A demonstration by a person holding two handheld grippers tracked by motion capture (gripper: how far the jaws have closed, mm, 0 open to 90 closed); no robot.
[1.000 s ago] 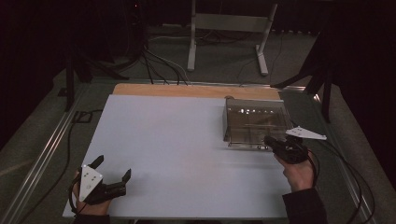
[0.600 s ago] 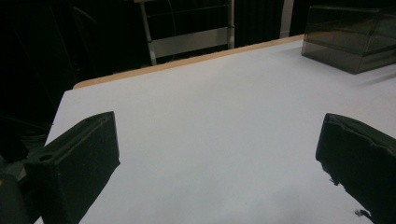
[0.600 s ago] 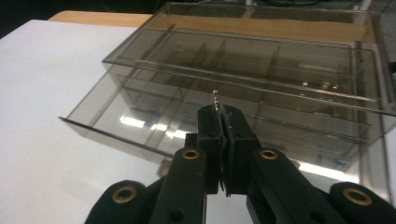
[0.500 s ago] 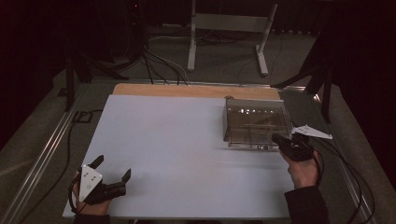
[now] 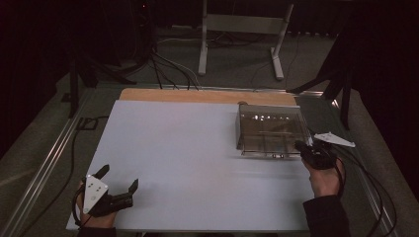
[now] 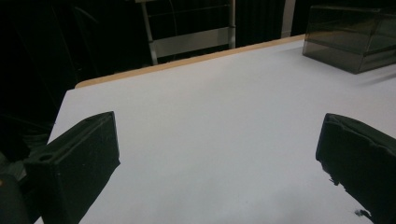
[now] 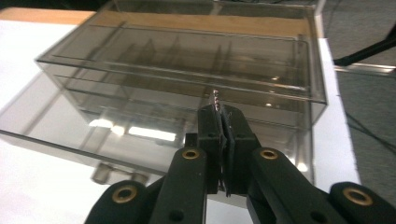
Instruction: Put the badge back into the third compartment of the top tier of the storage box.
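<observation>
A smoked clear plastic box (image 5: 269,129) stands at the table's right side, with its lower drawer (image 7: 56,126) pulled out toward me and a small knob (image 7: 105,173) on the drawer front. My right gripper (image 5: 302,148) is at the box's near right corner. Its jaws are shut on a thin, threaded metal bit (image 7: 215,97) whose tip sticks up just above the fingertips of the right gripper (image 7: 223,116), in front of the box wall. My left gripper (image 5: 118,178) rests open at the table's near left corner. Nothing lies between the wide-apart jaws of the left gripper (image 6: 219,158).
The white table top (image 5: 188,158) has a wooden strip (image 5: 197,96) along its far edge. Cables (image 5: 365,173) trail off the right edge. Metal stand legs (image 5: 239,22) are on the floor beyond the table. The box (image 6: 355,39) is far right in the left gripper view.
My right gripper has shifted a little to the right along the box's front. The left gripper has stayed put.
</observation>
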